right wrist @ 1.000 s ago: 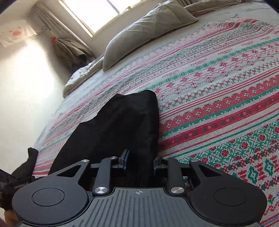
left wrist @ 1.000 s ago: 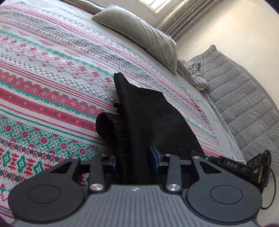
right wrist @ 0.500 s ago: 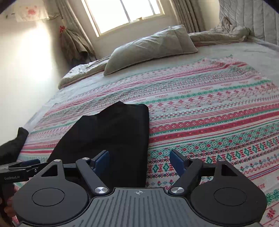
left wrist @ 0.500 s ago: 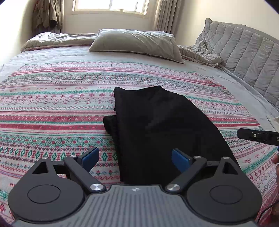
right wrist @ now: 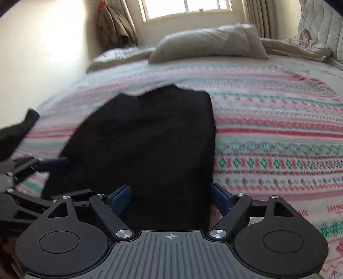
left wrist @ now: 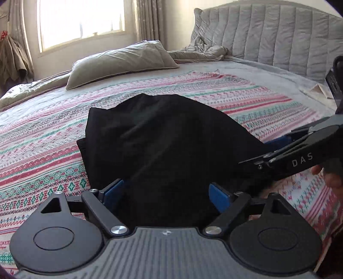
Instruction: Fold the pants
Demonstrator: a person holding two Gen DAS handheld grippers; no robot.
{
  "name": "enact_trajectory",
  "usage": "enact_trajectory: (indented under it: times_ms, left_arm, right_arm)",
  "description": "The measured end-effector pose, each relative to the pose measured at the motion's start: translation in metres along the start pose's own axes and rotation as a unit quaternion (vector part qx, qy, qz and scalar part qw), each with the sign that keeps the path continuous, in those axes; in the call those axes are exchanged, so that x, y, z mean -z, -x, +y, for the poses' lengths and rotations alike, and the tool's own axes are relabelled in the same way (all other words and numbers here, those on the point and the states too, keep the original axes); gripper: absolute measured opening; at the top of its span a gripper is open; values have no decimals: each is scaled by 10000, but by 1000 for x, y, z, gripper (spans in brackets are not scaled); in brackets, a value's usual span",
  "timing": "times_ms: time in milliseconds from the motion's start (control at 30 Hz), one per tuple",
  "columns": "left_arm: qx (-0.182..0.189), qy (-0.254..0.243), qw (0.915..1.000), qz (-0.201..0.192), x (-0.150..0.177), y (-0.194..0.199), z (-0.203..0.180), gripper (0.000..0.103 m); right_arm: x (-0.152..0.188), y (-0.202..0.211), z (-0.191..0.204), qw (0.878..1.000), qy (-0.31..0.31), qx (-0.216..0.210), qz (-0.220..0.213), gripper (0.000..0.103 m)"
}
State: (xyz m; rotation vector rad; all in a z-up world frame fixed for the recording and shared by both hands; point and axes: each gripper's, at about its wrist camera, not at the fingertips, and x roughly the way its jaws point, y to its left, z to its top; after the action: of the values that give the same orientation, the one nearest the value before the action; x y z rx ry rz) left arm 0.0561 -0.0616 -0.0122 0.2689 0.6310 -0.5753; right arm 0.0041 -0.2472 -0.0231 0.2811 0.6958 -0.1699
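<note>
The black pants [left wrist: 163, 141] lie folded in a compact pile on the patterned red, green and white bedspread [left wrist: 42, 137]. My left gripper [left wrist: 167, 195] is open, its blue pads on either side of the near edge of the pants, holding nothing. My right gripper [right wrist: 171, 197] is open too, over the near right edge of the pants [right wrist: 150, 139]. The right gripper also shows in the left wrist view [left wrist: 300, 154], close at the right. The left gripper shows at the left edge of the right wrist view [right wrist: 32, 165].
A grey pillow [left wrist: 122, 62] lies at the far side of the bed under a bright window [left wrist: 81, 19]. A quilted grey headboard [left wrist: 278, 38] and rumpled grey bedding [left wrist: 203, 51] are at the right. Clothes [right wrist: 115, 28] hang by the window.
Both grippers have opened and let go of the pants. Both have lifted and pulled back, so the views have levelled out and the folded pants now lie flat on the bed.
</note>
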Motion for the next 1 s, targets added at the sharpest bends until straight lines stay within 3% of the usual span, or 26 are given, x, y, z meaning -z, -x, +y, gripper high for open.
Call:
enact_trajectory:
  times_ms: [100, 200, 333, 433, 633, 833, 1000]
  left_arm:
    - [156, -1, 9992, 380, 10, 11, -3, 98]
    - [-10, 2, 9988, 486, 10, 24, -8, 99]
    - [-182, 359, 9976, 568, 1, 42, -11, 103]
    - [-556, 641, 9932, 798, -4, 48, -15, 103]
    - [-1334, 1260, 9801, 761, -2, 58, -17, 103]
    - [-1539, 1643, 9706, 857, 3, 62, -15, 103]
    - [-1791, 1666, 9654, 901, 9, 60, -15, 103]
  right_arm:
    - [14, 13, -2, 9996, 226, 19, 172, 82]
    - [21, 32, -1, 9990, 299, 38, 333, 83]
    - [24, 61, 4, 9988, 460, 184, 30, 85]
    - [18, 77, 9, 9985, 389, 356, -110, 88]
    - [22, 89, 18, 9974, 146, 676, -222, 95]
    - [29, 87, 35, 9957, 108, 894, -236, 98]
    - [34, 86, 42, 9929, 131, 1142, -313, 100]
